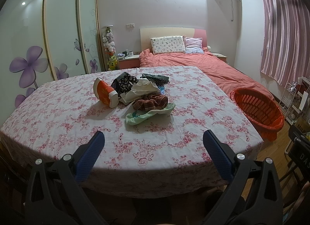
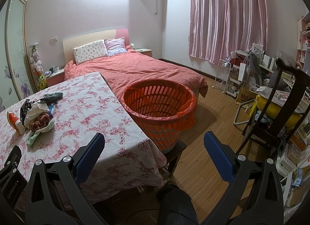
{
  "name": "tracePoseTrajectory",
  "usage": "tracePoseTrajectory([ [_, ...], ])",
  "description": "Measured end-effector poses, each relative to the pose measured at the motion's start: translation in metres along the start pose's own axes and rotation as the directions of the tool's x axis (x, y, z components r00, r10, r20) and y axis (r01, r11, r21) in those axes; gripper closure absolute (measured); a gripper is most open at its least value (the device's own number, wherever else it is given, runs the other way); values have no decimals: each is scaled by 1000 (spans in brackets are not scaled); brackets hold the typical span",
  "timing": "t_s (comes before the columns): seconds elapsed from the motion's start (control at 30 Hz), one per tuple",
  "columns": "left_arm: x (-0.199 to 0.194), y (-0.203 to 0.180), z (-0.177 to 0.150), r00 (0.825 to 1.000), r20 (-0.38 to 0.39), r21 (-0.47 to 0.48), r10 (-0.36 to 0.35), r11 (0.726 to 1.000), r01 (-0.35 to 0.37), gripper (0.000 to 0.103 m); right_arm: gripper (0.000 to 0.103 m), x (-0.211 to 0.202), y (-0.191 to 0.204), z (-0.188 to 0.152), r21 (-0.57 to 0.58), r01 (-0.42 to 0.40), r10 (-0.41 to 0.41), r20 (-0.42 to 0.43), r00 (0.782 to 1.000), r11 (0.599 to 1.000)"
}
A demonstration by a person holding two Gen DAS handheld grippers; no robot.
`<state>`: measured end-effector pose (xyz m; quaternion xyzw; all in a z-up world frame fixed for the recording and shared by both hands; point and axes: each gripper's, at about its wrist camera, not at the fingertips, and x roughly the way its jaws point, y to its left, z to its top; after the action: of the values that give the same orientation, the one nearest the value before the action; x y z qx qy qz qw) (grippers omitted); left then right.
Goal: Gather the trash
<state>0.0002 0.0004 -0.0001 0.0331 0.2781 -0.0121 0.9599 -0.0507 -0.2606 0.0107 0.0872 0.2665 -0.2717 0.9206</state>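
- Trash pile (image 1: 143,93) sits mid-bench on the flowery cloth (image 1: 77,112): orange-and-white wrapper (image 1: 105,94), crumpled white paper (image 1: 140,89), plaid scrap, green cloth.
- Left tongs (image 1: 154,137) hang over the near edge, spread wide, holding nothing, pile well ahead of them.
- Right tongs (image 2: 154,138) also spread and empty, pile off to their left.
- Orange basket (image 2: 158,106) stands just beside the bench's right edge, red liner in it.

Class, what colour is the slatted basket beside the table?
Orange basket, lined with an orange bag; clearest in the right wrist view.

Both wrist views bedward from the near table (image 1: 58,128) edge, sharing the basket (image 2: 158,112).
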Motion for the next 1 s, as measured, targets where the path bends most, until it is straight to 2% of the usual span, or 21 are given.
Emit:
tracePoseTrajectory([
  [1.0,-2,0,0,1000,-5,-1,-1,1000,1,4,2,1,0,-1,-1,1,-1,-2,1000,1000],
])
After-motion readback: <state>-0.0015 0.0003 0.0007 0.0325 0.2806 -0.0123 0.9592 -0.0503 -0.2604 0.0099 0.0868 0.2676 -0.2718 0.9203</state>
